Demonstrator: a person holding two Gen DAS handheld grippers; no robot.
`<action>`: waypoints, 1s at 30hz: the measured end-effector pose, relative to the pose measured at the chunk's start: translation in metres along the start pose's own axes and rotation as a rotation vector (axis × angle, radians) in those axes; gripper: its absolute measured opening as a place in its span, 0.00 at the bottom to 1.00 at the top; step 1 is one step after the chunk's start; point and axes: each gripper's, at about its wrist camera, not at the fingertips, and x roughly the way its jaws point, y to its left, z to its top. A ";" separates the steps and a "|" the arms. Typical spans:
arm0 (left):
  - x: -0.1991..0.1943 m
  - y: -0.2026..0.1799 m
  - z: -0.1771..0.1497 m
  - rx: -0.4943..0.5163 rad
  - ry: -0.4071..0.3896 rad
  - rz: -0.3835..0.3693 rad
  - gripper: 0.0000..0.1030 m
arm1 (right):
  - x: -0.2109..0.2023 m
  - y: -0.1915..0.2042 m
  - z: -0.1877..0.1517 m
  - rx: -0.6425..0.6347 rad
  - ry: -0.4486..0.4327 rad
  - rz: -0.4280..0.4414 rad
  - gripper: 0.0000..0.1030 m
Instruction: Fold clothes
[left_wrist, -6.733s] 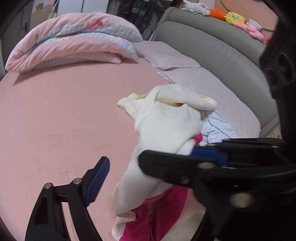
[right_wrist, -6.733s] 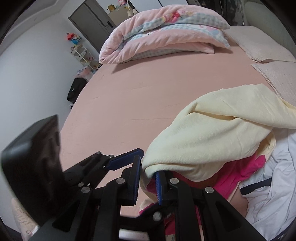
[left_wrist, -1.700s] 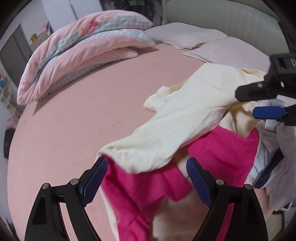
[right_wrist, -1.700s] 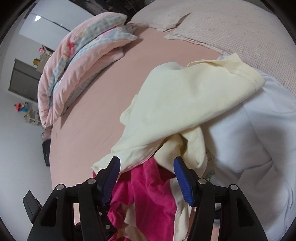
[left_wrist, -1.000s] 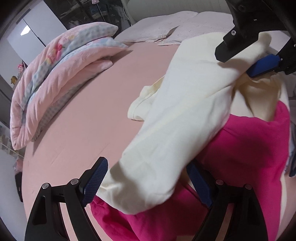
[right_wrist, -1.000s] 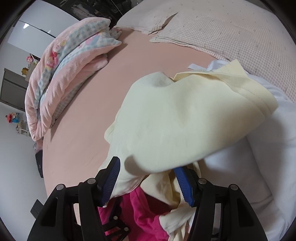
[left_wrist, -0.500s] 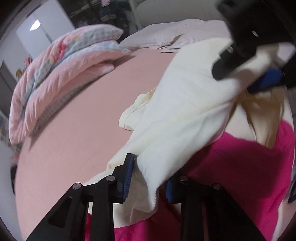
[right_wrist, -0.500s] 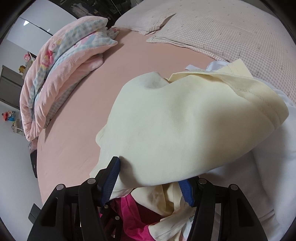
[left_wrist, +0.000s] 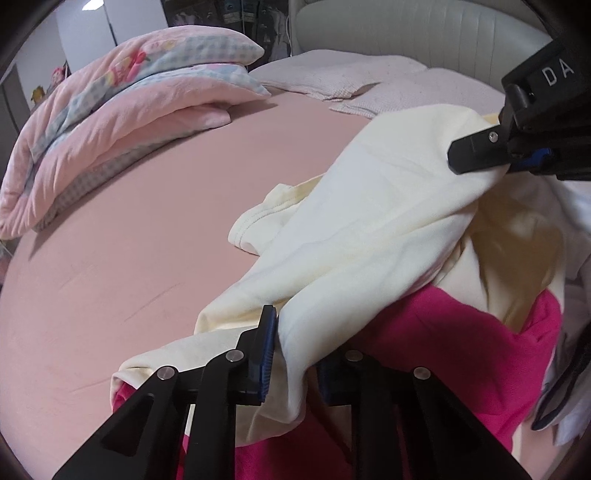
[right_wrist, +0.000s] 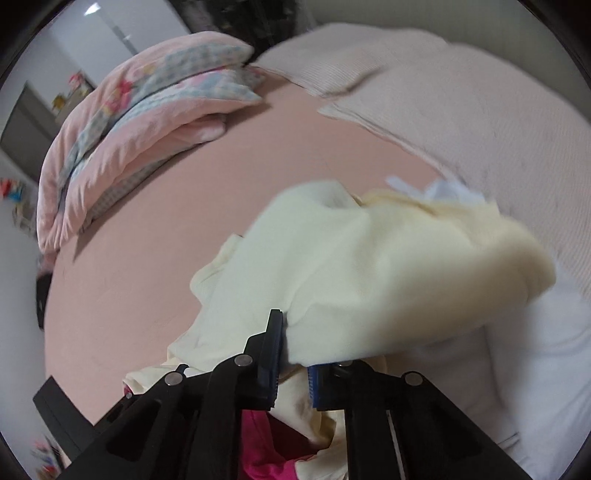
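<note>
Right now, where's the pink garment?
Left wrist view, lower right: the pink garment lies on the bed under the cream garment both grippers hold.

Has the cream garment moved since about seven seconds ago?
Yes. The cream garment now spreads further toward the folded quilt, stretched between both grippers.

Blurred cream garment (right_wrist: 424, 273) edge; pink garment (left_wrist: 461, 350) mostly covered.

Soft matt cream cloth garment (left_wrist: 369, 229), smooth pink bedsheet (left_wrist: 147, 229), plush quilt (left_wrist: 122, 96)
</note>
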 end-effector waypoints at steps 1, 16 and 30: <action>-0.002 0.002 0.001 -0.009 -0.005 -0.007 0.16 | -0.003 0.006 0.002 -0.023 -0.010 -0.007 0.08; -0.048 0.056 0.013 -0.145 -0.087 -0.230 0.56 | -0.032 0.101 0.017 -0.271 -0.093 0.087 0.07; -0.054 0.084 0.008 -0.355 -0.162 -0.370 0.62 | -0.033 0.143 -0.007 -0.337 0.005 0.228 0.07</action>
